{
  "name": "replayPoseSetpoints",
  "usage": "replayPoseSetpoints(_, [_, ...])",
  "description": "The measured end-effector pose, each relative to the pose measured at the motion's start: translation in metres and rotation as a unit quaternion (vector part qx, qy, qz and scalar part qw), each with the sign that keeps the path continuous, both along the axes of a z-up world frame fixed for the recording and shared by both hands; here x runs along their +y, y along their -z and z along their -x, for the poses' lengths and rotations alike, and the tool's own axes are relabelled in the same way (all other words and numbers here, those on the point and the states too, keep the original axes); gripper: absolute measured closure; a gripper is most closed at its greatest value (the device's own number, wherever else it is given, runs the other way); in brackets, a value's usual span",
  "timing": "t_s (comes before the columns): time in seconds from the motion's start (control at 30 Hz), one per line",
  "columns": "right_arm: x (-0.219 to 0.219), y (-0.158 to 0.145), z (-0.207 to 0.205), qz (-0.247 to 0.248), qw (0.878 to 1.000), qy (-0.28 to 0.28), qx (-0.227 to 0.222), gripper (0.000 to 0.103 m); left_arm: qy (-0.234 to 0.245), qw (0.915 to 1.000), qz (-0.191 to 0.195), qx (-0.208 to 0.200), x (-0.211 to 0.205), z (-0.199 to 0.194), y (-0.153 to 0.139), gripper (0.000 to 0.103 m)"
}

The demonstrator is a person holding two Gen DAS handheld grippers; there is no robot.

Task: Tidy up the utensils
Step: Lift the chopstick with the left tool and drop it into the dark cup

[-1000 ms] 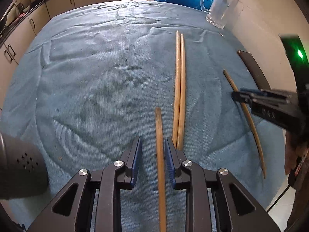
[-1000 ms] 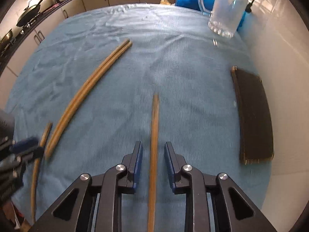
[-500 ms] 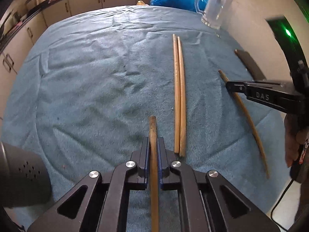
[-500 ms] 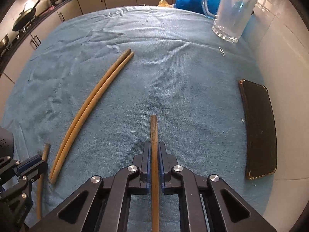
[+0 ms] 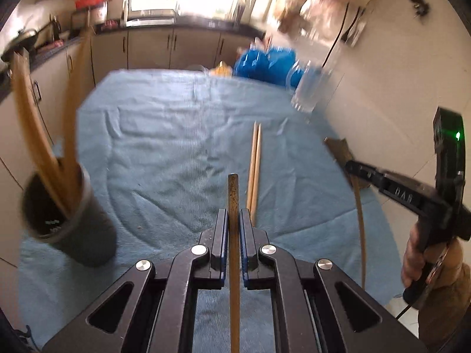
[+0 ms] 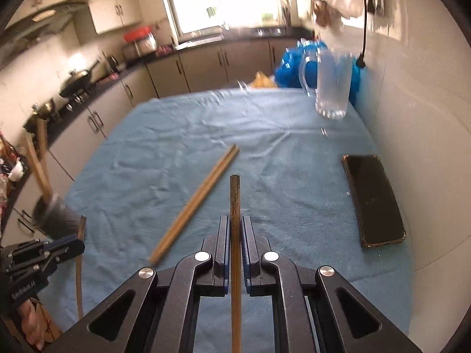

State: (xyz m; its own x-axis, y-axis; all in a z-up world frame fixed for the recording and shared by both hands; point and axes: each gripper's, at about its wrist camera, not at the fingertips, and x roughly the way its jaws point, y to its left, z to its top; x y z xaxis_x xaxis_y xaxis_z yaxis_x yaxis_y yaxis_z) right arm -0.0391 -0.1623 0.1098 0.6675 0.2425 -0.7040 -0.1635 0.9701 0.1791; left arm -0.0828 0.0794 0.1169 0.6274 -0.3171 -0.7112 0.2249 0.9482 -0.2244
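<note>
My left gripper (image 5: 234, 220) is shut on a brown wooden chopstick (image 5: 234, 194) and holds it lifted above the blue cloth (image 5: 176, 147). My right gripper (image 6: 235, 226) is shut on another chopstick (image 6: 235, 197), also lifted. A pair of chopsticks (image 5: 254, 164) lies side by side on the cloth between both grippers; it also shows in the right wrist view (image 6: 197, 203). A dark utensil cup (image 5: 61, 220) with several chopsticks standing in it sits at the left. The right gripper shows at the right of the left wrist view (image 5: 350, 166).
A glass mug (image 6: 332, 85) stands at the far right by the wall, with blue bags (image 5: 265, 64) behind it. A black phone (image 6: 374, 200) lies at the right edge of the cloth. Kitchen cabinets (image 5: 147, 47) run behind and to the left of the table.
Both grippers closed on their chopsticks and then lifted and tilted them up off the cloth. The utensil cup has come into view at the left.
</note>
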Motion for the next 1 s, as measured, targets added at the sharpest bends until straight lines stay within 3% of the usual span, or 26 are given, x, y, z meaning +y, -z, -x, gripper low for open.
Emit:
replayPoseSetpoints(0.17, [0.008, -0.025, 0.034, -0.022, 0.999, -0.007, -0.045, 0.096, -0.001, 0.9977, 0.010, -0.068, 0.006, 0.036, -0.032, 0.096])
replayPoseSetpoints(0.5, [0.038, -0.081, 0.079, -0.058, 0.989, -0.035, -0.134, 0.095, -0.020, 0.9861, 0.053, -0.156, 0.039, 0.090, -0.092, 0.096])
replayPoseSetpoints(0.7, [0.082, -0.115, 0.074, -0.090, 0.978, -0.066, -0.178, 0.095, -0.048, 0.9761, 0.066, -0.202, 0.073, 0.100, -0.133, 0.096])
replayPoseSetpoints(1.0, [0.166, -0.147, 0.034, -0.171, 0.955, -0.108, -0.219, 0.095, -0.110, 0.9631, 0.048, -0.241, 0.138, 0.088, -0.176, 0.096])
